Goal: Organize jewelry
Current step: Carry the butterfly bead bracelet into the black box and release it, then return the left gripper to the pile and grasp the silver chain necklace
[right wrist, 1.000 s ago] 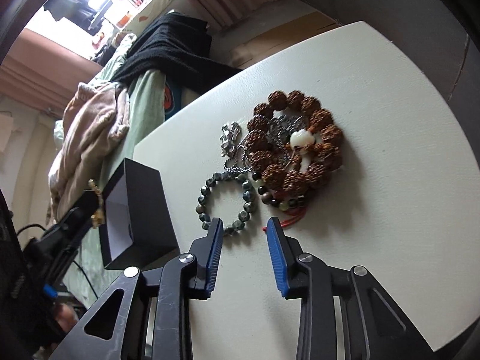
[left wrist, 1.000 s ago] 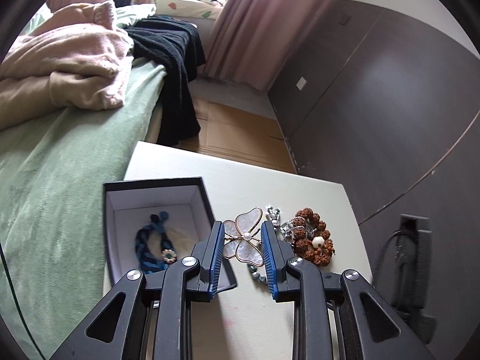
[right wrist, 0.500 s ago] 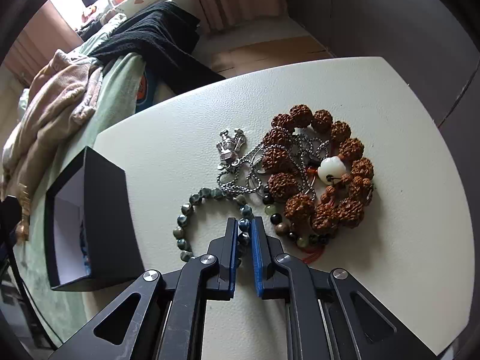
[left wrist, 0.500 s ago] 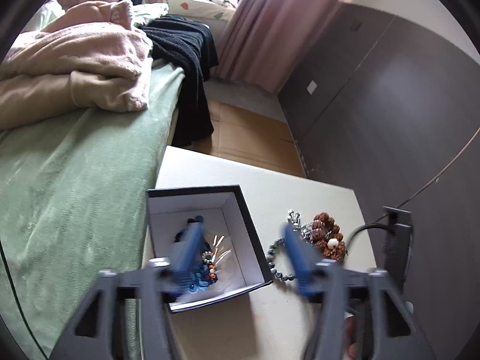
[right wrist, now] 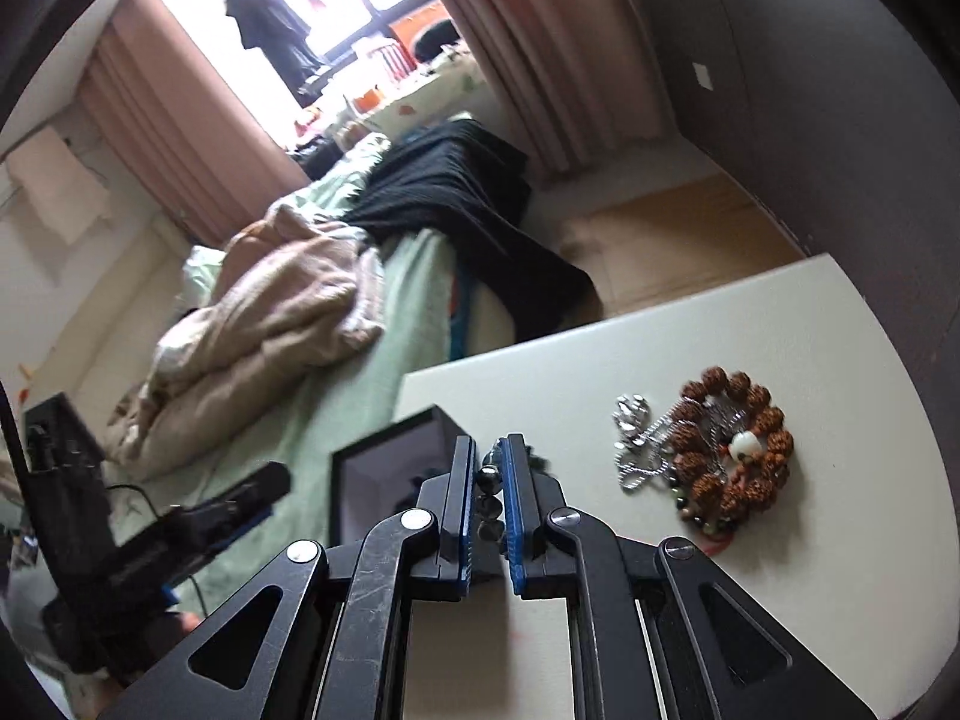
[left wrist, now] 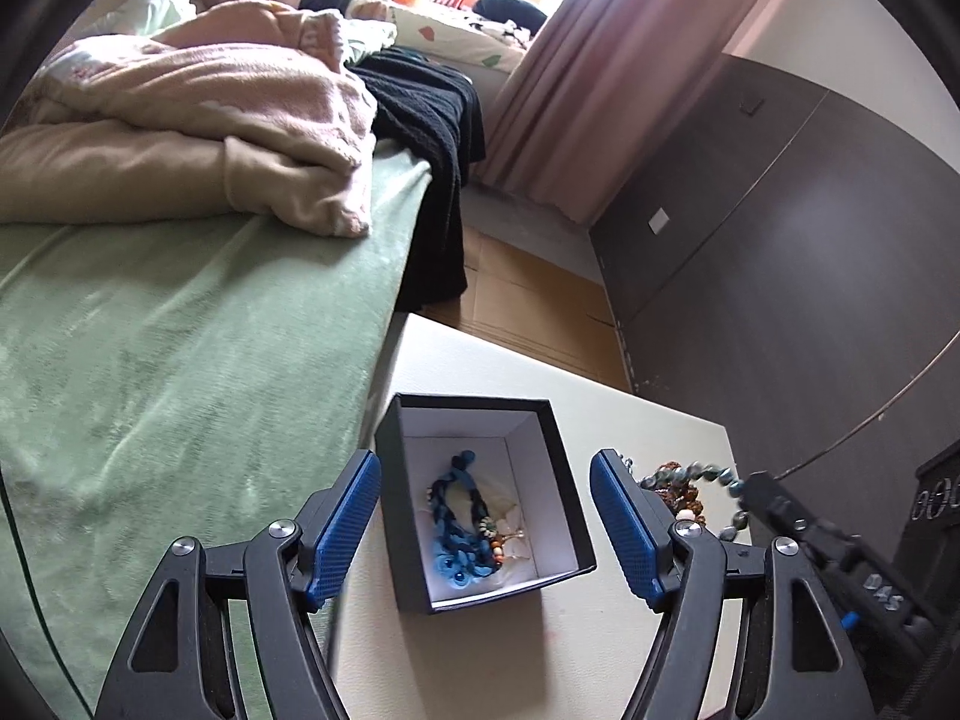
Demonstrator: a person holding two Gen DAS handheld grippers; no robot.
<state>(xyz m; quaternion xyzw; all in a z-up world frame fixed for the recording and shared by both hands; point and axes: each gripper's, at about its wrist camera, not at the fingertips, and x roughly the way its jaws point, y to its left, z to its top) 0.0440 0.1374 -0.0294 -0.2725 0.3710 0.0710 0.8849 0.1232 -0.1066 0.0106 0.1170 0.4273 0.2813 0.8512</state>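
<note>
Bed (left wrist: 180, 360) with green cover ran along the desk's (left wrist: 480, 360) left edge. Black box (left wrist: 570, 516) sat open near that edge, blue braided piece (left wrist: 456, 516) and small beads inside. Left gripper (left wrist: 486, 531) hung above the box, jaws spread wide, nothing between them. Right gripper (right wrist: 489, 507) was clamped on the dark bead bracelet (right wrist: 489, 489), lifted off the desk, just beside the box (right wrist: 384, 480). Brown seed bracelet (right wrist: 732, 450) with white bead lay toward the desk's right edge, silver chain (right wrist: 636, 438) touching its left side.
</note>
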